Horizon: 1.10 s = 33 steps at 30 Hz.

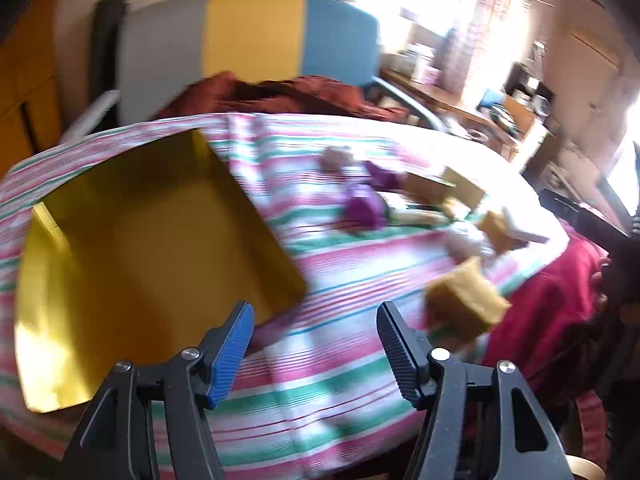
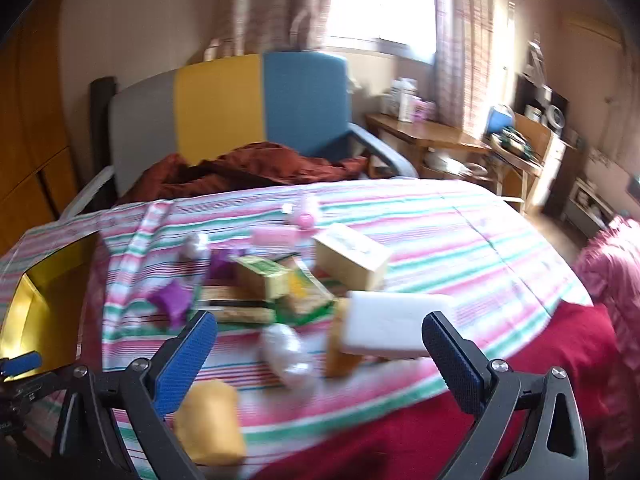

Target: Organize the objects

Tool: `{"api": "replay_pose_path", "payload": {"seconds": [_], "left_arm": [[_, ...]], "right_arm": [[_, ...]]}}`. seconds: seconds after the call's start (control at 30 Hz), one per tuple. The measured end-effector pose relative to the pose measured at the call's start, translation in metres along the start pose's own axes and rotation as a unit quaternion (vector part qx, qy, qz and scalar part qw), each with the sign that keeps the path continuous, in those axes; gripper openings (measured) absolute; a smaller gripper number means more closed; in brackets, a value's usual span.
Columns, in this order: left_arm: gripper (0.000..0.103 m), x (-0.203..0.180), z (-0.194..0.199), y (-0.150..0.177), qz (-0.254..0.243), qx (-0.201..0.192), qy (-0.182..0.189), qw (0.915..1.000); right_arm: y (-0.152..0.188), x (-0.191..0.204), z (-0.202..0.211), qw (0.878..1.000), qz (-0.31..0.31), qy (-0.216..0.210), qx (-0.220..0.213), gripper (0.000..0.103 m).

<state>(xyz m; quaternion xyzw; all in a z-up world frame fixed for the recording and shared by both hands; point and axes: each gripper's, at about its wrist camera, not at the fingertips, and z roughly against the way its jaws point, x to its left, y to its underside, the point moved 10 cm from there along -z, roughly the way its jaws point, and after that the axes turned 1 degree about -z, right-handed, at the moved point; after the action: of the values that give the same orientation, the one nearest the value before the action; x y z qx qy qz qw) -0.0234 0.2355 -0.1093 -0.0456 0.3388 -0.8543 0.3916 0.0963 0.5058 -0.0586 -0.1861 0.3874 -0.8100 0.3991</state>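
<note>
Both grippers, left (image 1: 316,330) and right (image 2: 320,344), hover with fingers spread and empty above the striped cloth (image 2: 460,240). A blurred yellow sponge (image 2: 210,420) lies nearest, beyond it a jumble of small boxes (image 2: 352,256) and purple pieces (image 2: 172,300). Only the left view shows the gold tray (image 1: 152,240) whole, at the cloth's left.

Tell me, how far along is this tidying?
Nothing looks done: the gold box shows nothing inside. Nothing is in hand either; the left gripper and right gripper are both open. All of it is left: the purple pieces, the white block, the yellow sponge and small boxes lie scattered on the striped cloth.
</note>
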Motion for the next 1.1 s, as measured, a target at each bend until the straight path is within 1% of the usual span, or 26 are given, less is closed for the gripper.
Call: {"api": "replay_pose_path", "payload": {"seconds": [0.03, 0.1, 0.17, 0.23, 0.3, 0.37, 0.43, 0.5, 0.6, 0.63, 0.7, 0.77, 0.8, 0.83, 0.9, 1.0, 1.1], "left_arm": [[0.068, -0.015, -0.004, -0.002, -0.008, 0.006, 0.023, 0.9997], [0.074, -0.044, -0.013, -0.005, -0.025, 0.019, 0.066, 0.9973], [0.082, -0.068, -0.025, -0.006, -0.032, 0.038, 0.095, 0.9942], [0.082, -0.092, -0.036, -0.006, -0.032, 0.059, 0.123, 0.9902], [0.084, -0.115, -0.047, -0.006, -0.050, 0.066, 0.129, 0.9882], [0.085, -0.130, -0.058, -0.006, -0.058, 0.073, 0.129, 0.9872], [0.086, -0.146, -0.069, -0.003, -0.067, 0.088, 0.136, 0.9845], [0.087, -0.152, -0.079, 0.002, -0.075, 0.099, 0.130, 0.9837], [0.087, -0.155, -0.095, 0.012, -0.080, 0.118, 0.120, 0.9825], [0.087, -0.154, -0.100, 0.014, -0.081, 0.119, 0.111, 0.9833], [0.087, -0.149, -0.104, 0.016, -0.082, 0.126, 0.107, 0.9829], [0.083, -0.143, -0.108, 0.020, -0.078, 0.134, 0.107, 0.9822], [0.079, -0.141, -0.109, 0.022, -0.074, 0.139, 0.115, 0.9808], [0.078, -0.140, -0.110, 0.024, -0.066, 0.142, 0.129, 0.9792], [0.077, -0.138, -0.108, 0.024, -0.066, 0.141, 0.134, 0.9786], [0.073, -0.136, -0.105, 0.024, -0.074, 0.137, 0.140, 0.9778], [0.073, -0.136, -0.104, 0.024, -0.080, 0.135, 0.146, 0.9768]], "right_arm": [[0.000, -0.013, 0.001, 1.000, -0.008, 0.009, 0.001, 0.103], [0.001, -0.032, 0.004, 1.000, -0.019, 0.024, 0.003, 0.103], [0.002, -0.044, 0.005, 0.999, -0.025, 0.031, 0.006, 0.103], [0.005, -0.049, 0.006, 0.999, -0.026, 0.035, 0.011, 0.103], [0.007, -0.054, 0.007, 0.999, -0.024, 0.037, 0.015, 0.103], [0.010, -0.056, 0.006, 0.999, -0.023, 0.041, 0.020, 0.103], [0.012, -0.063, 0.002, 0.999, -0.022, 0.042, 0.026, 0.103], [0.011, -0.068, -0.002, 0.999, -0.010, 0.038, 0.034, 0.103], [0.012, -0.065, -0.016, 0.997, 0.037, 0.014, 0.063, 0.103], [0.013, -0.064, -0.021, 0.996, 0.053, 0.006, 0.074, 0.103], [0.014, -0.061, -0.030, 0.991, 0.093, -0.008, 0.095, 0.103], [0.016, -0.056, -0.041, 0.982, 0.147, -0.020, 0.115, 0.103], [0.018, -0.053, -0.047, 0.976, 0.178, -0.025, 0.126, 0.103], [0.021, -0.050, -0.052, 0.967, 0.211, -0.027, 0.137, 0.103], [0.030, -0.044, -0.066, 0.947, 0.271, -0.039, 0.169, 0.103], [0.036, -0.039, -0.084, 0.917, 0.332, -0.058, 0.212, 0.103], [0.037, -0.039, -0.101, 0.892, 0.378, -0.053, 0.241, 0.103]]}}
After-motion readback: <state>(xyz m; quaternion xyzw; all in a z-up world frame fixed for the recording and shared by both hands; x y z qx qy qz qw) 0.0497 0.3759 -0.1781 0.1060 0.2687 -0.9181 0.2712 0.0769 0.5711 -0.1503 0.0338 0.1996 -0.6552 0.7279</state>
